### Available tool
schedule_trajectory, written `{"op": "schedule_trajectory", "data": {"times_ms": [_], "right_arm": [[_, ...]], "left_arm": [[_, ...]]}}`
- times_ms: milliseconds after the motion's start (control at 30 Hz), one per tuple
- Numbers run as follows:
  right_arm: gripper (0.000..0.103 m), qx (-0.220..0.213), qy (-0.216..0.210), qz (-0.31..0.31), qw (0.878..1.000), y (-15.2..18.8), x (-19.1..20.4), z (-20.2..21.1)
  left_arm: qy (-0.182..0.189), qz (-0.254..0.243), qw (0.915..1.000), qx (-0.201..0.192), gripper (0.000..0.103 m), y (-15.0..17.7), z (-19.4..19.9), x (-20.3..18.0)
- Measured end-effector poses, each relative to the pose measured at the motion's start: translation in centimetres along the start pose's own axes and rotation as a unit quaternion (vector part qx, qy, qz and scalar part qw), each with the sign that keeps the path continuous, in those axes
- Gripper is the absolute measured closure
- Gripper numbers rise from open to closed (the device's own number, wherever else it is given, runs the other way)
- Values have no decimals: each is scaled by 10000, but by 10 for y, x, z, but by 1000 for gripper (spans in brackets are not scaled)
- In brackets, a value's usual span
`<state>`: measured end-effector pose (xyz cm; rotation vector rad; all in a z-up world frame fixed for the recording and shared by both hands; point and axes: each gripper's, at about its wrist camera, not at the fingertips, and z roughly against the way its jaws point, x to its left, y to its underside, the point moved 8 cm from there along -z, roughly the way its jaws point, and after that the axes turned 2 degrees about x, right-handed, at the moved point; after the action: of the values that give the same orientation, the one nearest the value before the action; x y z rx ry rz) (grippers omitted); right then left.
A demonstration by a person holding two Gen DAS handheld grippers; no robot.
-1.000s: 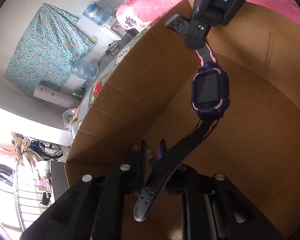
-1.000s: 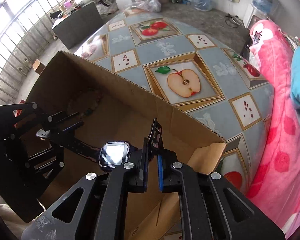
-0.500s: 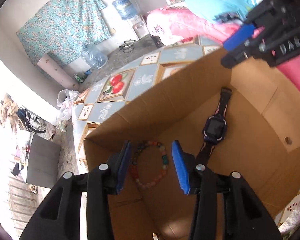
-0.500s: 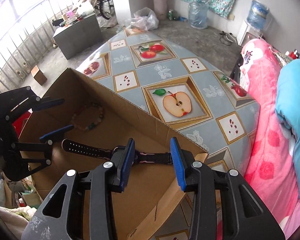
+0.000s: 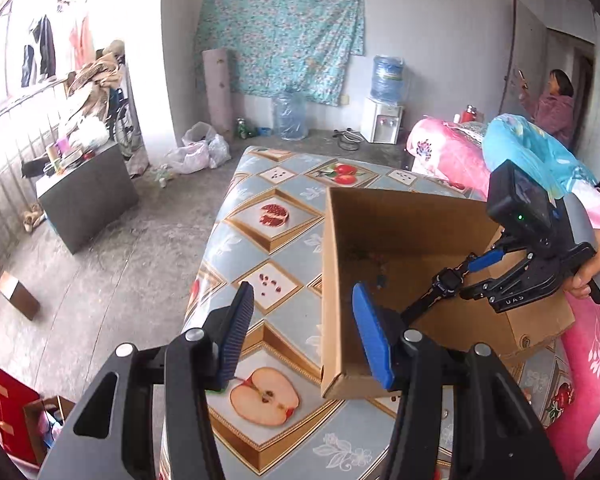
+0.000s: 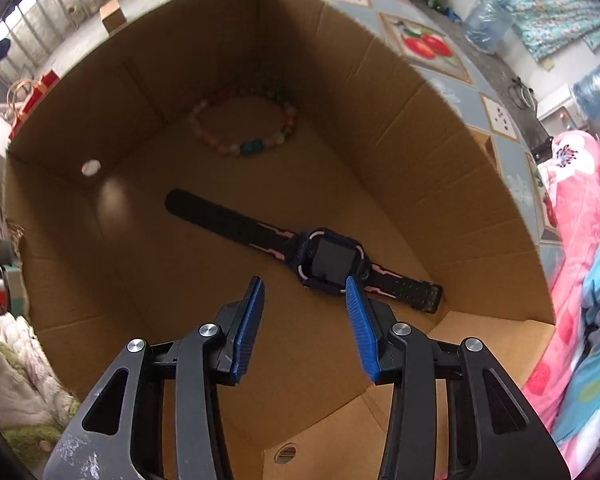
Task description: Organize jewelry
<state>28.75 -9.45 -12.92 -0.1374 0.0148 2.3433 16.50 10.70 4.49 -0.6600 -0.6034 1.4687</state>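
A dark purple smartwatch (image 6: 332, 258) with a black and pink strap lies flat on the floor of an open cardboard box (image 6: 440, 168). A beaded bracelet (image 6: 252, 146) rests in the box's far corner. My right gripper (image 6: 303, 286) points down into the box just above the watch. Its jaws are opening and nothing is between them. My left gripper (image 5: 304, 332) is outside the box, over the table by the box's near corner. Its jaws are opening too, with nothing between them. The left wrist view also shows the box (image 5: 400, 224), the watch (image 5: 446, 282) and the right gripper (image 5: 474, 274), held by a hand (image 5: 596, 268).
The box stands on a table with a fruit-pattern cloth (image 5: 276, 264). Pink bedding (image 5: 588, 360) and a blue pillow (image 5: 532, 152) lie to the right. A grey cabinet (image 5: 84, 196) stands at the left, a red bag (image 5: 12, 420) on the floor. A person (image 5: 552, 104) stands by the far door.
Both grippers have let go of the watch, which now lies on the box floor. The left gripper pulled up and out of the box and rolled. The right one moved over the box.
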Motion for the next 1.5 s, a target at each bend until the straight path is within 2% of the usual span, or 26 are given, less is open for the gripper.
{"op": "schedule_trajectory", "data": {"times_ms": [133,400,533,667,767,867,1000,1133,1267,1367,1500], "right_arm": [[67,356,260,-28,9990,-2,-2,-23],[77,197,301,-824,9960,-17,-28,-23],[77,101,331,-1043,9939,-20,-35,-22],[74,118,182,-1164,9930,-14,-37,-16],[72,-157,114,-1286,9915,-10,-42,10],[69,-725,-116,-1498,9860,4,-43,54],[63,-1613,-372,-1642,9724,35,-27,120],[59,-2463,-827,-1781,9491,74,6,174],[59,-3042,-1091,-2063,9236,124,32,199],[59,-3170,-1273,-2463,9070,146,49,195],[60,-2820,-1519,-3340,8865,177,59,140]], "left_arm": [[-202,482,9986,110,53,41,10,34],[-604,896,9931,466,53,100,9,82],[-616,1108,9907,503,53,114,11,93],[-566,1147,9908,451,53,119,14,90],[-451,1056,9926,397,51,122,15,82],[-310,932,9944,378,50,126,15,68],[9,778,9960,433,50,133,9,43],[290,562,9970,448,50,136,5,14],[575,286,9973,348,50,139,5,-16],[821,78,9957,427,50,148,1,-39],[1060,-224,9924,590,50,161,-8,-68]]}}
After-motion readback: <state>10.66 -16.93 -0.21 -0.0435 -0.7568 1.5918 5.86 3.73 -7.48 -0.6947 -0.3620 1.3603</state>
